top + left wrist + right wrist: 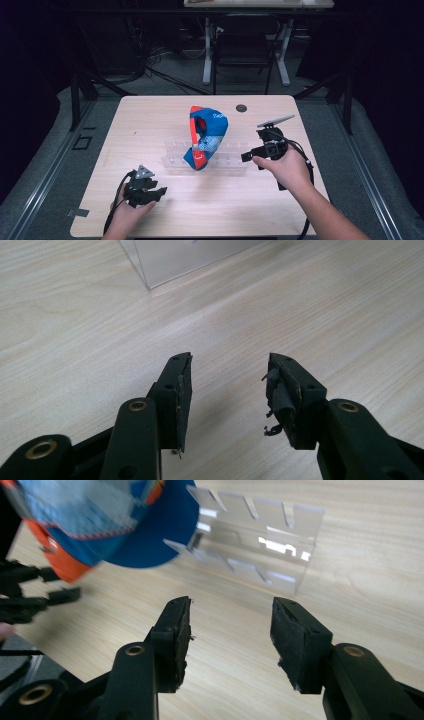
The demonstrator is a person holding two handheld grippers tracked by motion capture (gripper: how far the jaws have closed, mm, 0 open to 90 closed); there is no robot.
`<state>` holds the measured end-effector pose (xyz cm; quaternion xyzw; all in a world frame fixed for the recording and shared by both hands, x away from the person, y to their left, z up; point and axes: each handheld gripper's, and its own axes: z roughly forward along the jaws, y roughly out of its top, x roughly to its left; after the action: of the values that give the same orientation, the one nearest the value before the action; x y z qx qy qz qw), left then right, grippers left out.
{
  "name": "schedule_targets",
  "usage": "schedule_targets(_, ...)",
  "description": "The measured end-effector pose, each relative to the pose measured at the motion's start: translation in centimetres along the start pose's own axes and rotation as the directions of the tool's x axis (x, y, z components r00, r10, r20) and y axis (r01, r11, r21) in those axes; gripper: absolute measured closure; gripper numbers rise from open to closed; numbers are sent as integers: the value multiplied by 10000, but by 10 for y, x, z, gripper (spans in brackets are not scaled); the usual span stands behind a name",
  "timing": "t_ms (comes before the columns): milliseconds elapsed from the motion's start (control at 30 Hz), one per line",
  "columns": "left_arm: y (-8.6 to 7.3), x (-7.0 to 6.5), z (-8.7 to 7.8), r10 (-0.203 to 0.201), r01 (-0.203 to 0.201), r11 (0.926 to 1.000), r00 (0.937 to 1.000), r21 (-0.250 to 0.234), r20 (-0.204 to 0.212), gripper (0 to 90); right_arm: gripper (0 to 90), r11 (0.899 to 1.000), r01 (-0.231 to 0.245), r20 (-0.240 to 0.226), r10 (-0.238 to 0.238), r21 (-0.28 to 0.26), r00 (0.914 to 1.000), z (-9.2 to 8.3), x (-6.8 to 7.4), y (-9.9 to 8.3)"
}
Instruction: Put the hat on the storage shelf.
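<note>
On the clear acrylic rack [220, 156] at mid-table, the blue-and-orange cap [206, 136] already sits propped, so placing looks done. The left gripper [159, 192], near-left of the rack, and right gripper [246, 157], just right of it, both gape empty.

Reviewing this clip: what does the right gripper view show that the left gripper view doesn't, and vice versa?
Right gripper view: the blue and orange cap sitting on the slotted clear acrylic rack, and the left hand-held gripper off to the side. Left gripper view: just one plain corner of that rack, no cap. Shared: the light wooden table, and each view's own black jaws standing apart, holding nothing.
</note>
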<state>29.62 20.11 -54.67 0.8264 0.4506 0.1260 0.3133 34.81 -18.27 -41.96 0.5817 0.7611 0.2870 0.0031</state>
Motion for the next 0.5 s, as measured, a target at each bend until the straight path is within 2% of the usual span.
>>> schedule_targets(67,0,0,0,-36,36,10000,10000,6,-13,530,481,10000,45,211,-47,74,9998,5,-4,-7)
schedule_targets(233,-1,1,-1,-89,89,10000,10000,-27,-28,530,459,9998,20,382,-28,196,9993,12,-13,-19)
schedule_targets(333,-1,2,-1,-69,69,10000,10000,-29,-31,530,448,9998,85,352,-90,159,9993,14,-17,-26)
schedule_targets(500,-1,2,-1,-42,42,10000,10000,-36,-24,529,439,9997,214,608,-210,-67,9979,18,-21,-40)
